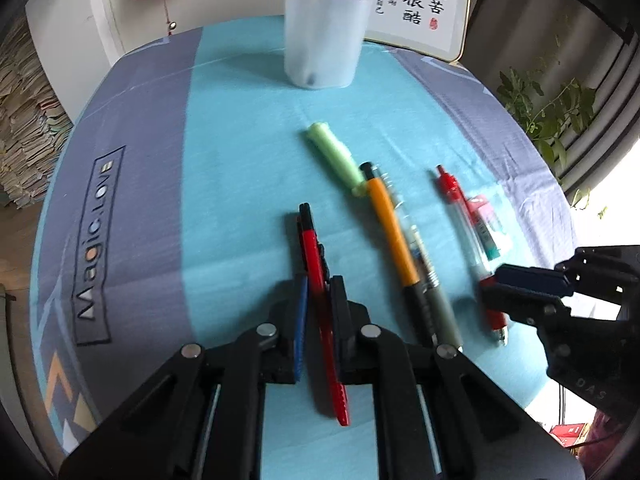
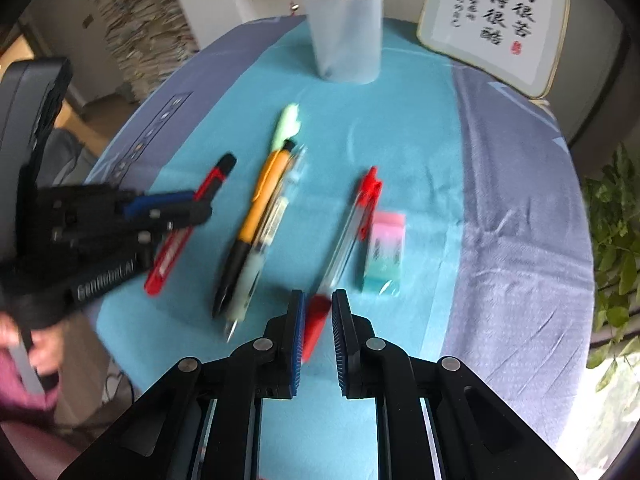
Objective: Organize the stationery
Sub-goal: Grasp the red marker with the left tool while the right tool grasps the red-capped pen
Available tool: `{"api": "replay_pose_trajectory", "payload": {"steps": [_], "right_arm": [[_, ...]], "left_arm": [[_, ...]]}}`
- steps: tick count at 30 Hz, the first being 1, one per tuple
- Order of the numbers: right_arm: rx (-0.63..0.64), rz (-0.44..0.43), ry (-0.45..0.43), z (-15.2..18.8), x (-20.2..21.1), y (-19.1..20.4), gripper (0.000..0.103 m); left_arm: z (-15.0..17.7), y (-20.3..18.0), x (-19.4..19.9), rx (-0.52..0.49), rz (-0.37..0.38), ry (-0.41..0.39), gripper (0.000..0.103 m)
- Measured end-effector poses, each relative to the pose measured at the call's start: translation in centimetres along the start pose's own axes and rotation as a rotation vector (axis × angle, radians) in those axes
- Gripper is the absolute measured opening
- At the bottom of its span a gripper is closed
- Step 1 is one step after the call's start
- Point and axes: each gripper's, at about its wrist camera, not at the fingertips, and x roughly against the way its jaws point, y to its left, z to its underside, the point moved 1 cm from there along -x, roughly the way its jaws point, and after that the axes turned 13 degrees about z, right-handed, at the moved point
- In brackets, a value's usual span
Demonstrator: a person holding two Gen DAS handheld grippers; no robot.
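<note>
A red and black pen (image 1: 316,260) lies on the blue cloth, and my left gripper (image 1: 320,284) is shut on its middle. From the right wrist view the same gripper (image 2: 202,204) comes in from the left over that pen (image 2: 172,252). My right gripper (image 2: 316,296) is shut on the red grip end of a clear pen with a red cap (image 2: 352,224); in the left wrist view that gripper (image 1: 490,280) reaches in from the right. Between the two pens lie an orange pen (image 1: 394,232), a grey clear pen (image 1: 436,292) and a green highlighter (image 1: 336,156). A translucent cup (image 1: 324,36) holding several pens stands at the back.
A pink and teal eraser (image 2: 384,252) lies just right of the clear pen. A framed calligraphy board (image 2: 496,20) leans at the back right, and a leafy plant (image 2: 616,240) stands off the table's right edge. A person's hand (image 2: 40,352) holds the left gripper.
</note>
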Motion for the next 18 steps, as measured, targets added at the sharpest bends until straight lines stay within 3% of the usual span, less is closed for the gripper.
{"api": "replay_pose_trajectory", "payload": {"steps": [3,5,7,13,18], "right_arm": [[0.002,-0.003,-0.005,-0.1,-0.1,-0.2,0.017],[-0.041,-0.014,-0.006,-0.7,-0.4,-0.7,0.027],[-0.095,-0.031,0.002,-1.4,-0.9,-1.5,0.028],[-0.142,-0.032,0.007,-3.2,-2.1,-1.8,0.028],[-0.139,0.035,-0.003,-5.1,-2.7,-1.6,0.028]], "left_arm": [[-0.1,0.1,0.3,0.000,-0.007,-0.011,0.011],[-0.4,-0.1,0.4,-0.003,-0.006,-0.021,0.022],[-0.7,-0.3,0.3,-0.010,-0.022,-0.028,0.031],[-1.4,0.4,-0.6,0.004,-0.036,-0.017,0.031],[-1.7,1.0,-0.4,0.018,-0.041,-0.026,0.031]]}}
